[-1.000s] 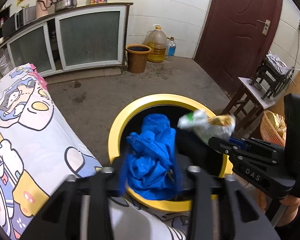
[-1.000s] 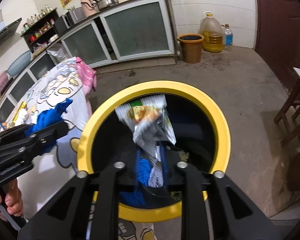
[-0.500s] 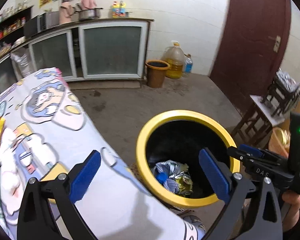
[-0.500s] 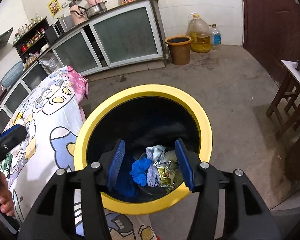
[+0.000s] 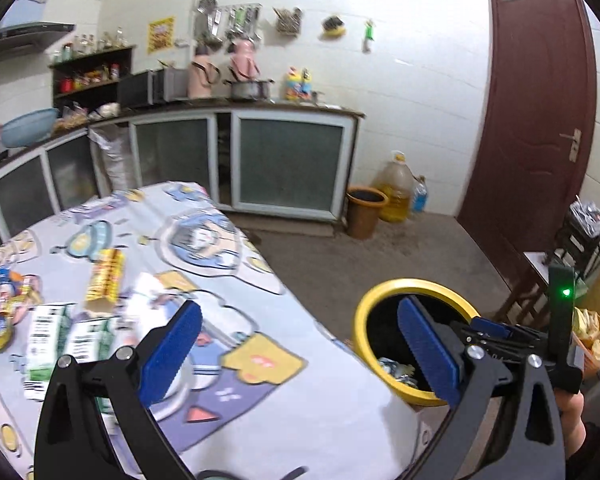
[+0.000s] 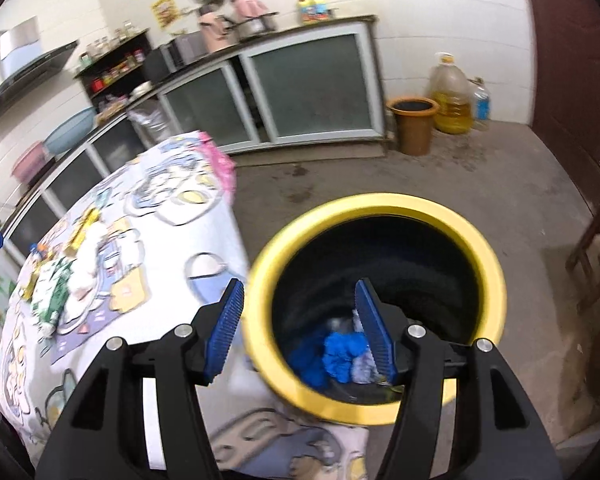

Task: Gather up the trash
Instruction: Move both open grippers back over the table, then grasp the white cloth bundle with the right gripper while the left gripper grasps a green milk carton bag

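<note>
Left gripper (image 5: 296, 356): jaws spread to their widest, nothing between the pads; they have just been opening. It hangs over the tabletop edge nearest the yellow-rimmed bin (image 5: 364, 316).

Right gripper (image 6: 300, 328): jaws partly spread, having just been opening, nothing pinched. One pad stands over the bin's mouth, the other just outside its rim on the tabletop side.

Bin, contents: crumpled blue plastic (image 6: 340, 354) and a pale foil wrapper (image 6: 360, 364) lie at the bottom, below the right gripper. Judged: this part of the collecting is done.

Tabletop (image 5: 300, 408), on the side away from the bin, trash still to collect:
- two green-and-white cartons (image 5: 46, 340), side by side
- a yellow snack packet (image 5: 106, 278), beyond the cartons
- colourful wrappers (image 5: 4, 300) at the far edge from the bin
- a white crumpled item (image 5: 144, 300) between packet and cartons; what it is cannot be told

Judged: roughly midway; several pieces remain.

Edges and room: the cartoon-print cloth hangs over the tabletop edge, which meets the bin's rim closely, so a short carry clears it. Floor beyond the bin is open as far as the brown bucket (image 6: 414, 124) and oil jug (image 6: 452, 96). A wooden stool (image 6: 596, 264) stands on the bin's far side, apart from it. The two grippers sit close together at the bin; the left has free passage back over the cloth.
</note>
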`<state>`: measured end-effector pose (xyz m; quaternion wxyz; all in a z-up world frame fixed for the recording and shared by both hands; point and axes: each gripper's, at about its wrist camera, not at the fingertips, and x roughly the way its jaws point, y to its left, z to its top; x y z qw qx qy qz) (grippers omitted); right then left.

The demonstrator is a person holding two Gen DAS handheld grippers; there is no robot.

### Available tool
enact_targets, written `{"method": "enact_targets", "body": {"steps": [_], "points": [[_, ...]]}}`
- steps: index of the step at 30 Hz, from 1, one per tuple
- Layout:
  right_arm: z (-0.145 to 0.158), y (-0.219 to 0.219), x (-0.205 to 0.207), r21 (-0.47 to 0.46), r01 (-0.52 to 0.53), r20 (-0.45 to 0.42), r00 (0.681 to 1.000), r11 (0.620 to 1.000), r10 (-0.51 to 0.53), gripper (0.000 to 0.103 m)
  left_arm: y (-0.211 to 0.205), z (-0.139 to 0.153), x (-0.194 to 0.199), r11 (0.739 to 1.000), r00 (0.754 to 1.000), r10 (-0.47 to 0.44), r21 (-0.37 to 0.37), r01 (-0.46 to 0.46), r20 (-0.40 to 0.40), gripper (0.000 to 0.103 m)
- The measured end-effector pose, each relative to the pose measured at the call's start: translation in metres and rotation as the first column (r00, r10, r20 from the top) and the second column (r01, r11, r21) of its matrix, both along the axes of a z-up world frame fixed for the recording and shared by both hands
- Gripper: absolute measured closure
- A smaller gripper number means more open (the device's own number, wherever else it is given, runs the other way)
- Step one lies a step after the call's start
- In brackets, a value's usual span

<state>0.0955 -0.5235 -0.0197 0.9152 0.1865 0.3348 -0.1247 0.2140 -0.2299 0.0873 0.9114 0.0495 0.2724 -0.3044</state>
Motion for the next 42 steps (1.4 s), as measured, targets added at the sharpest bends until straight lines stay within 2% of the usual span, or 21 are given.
{"method": "enact_targets", "body": {"steps": [6,11,16,22,28,33,38,42], "points": [[0.013,0.062,0.038,-0.027,-0.142,0.017,0.99,0.99,0.142,0.047,0.062,0.01,0.006,0.996,0.997,0.08,-0.037,-0.08,0.017,0.008],[0.015,0.119,0.068,-0.046,-0.268,0.016,0.963,0.962,0.269,0.047,0.124,0.003,0.023,0.984,0.984,0.174,-0.041,-0.173,0.026,0.008],[0.016,0.171,0.09,-0.078,-0.386,0.018,0.921,0.919,0.388,0.047,0.189,-0.017,0.041,0.957,0.956,0.292,-0.001,-0.292,0.028,0.008],[0.008,0.211,0.116,-0.089,-0.481,-0.018,0.876,0.872,0.482,0.047,0.24,-0.044,0.061,0.919,0.922,0.386,0.082,-0.385,0.0,0.008],[-0.001,0.237,0.14,-0.102,-0.52,-0.065,0.854,0.848,0.516,0.047,0.259,-0.071,0.081,0.899,0.905,0.425,0.139,-0.416,-0.04,0.008],[-0.007,0.247,0.165,-0.075,-0.527,-0.094,0.849,0.846,0.52,0.047,0.258,-0.086,0.103,0.909,0.909,0.406,0.144,-0.392,-0.089,0.008],[-0.013,0.258,0.185,-0.049,-0.547,-0.11,0.835,0.836,0.539,0.047,0.257,-0.096,0.143,0.902,0.894,0.422,0.17,-0.398,-0.15,0.008],[-0.017,0.263,0.199,-0.038,-0.549,-0.128,0.831,0.835,0.541,0.047,0.251,-0.101,0.171,0.906,0.89,0.413,0.191,-0.378,-0.193,0.008]]}}
